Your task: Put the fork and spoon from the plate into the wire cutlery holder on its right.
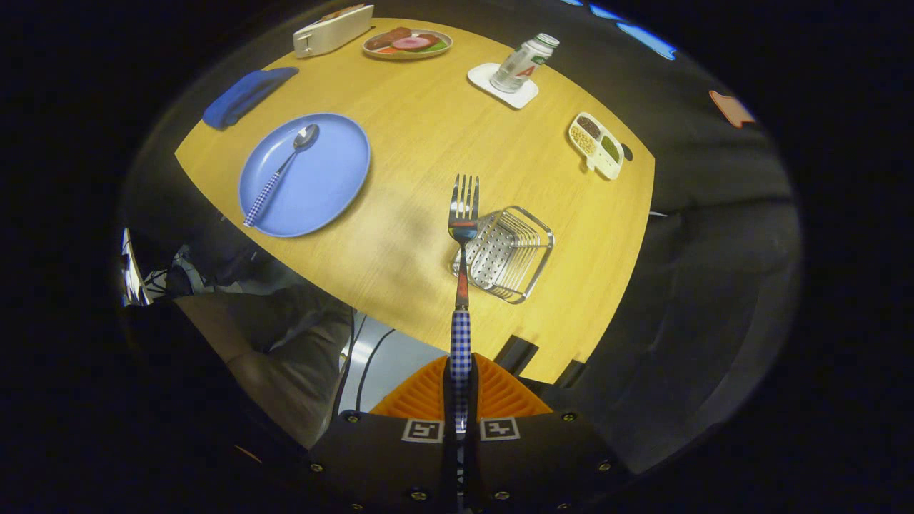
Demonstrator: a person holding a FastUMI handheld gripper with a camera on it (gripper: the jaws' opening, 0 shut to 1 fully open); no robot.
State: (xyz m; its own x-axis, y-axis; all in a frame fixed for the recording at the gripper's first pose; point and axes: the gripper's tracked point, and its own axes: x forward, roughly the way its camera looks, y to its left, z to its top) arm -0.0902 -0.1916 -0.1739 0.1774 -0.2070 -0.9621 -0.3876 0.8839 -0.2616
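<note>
Fork [463,235], checkered handle clamped in tongs [460,400], above wire holder [505,253]

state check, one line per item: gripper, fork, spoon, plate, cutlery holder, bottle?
gripper: shut on the fork's checked handle
fork: held, lifted off the table, tines pointing ahead, over the holder's near edge
spoon: lying on the plate, untouched
blue plate: flat on the table, holds the spoon
wire cutlery holder: on the table, nothing in it yet
bottle: upright on a white coaster, cap on
</note>
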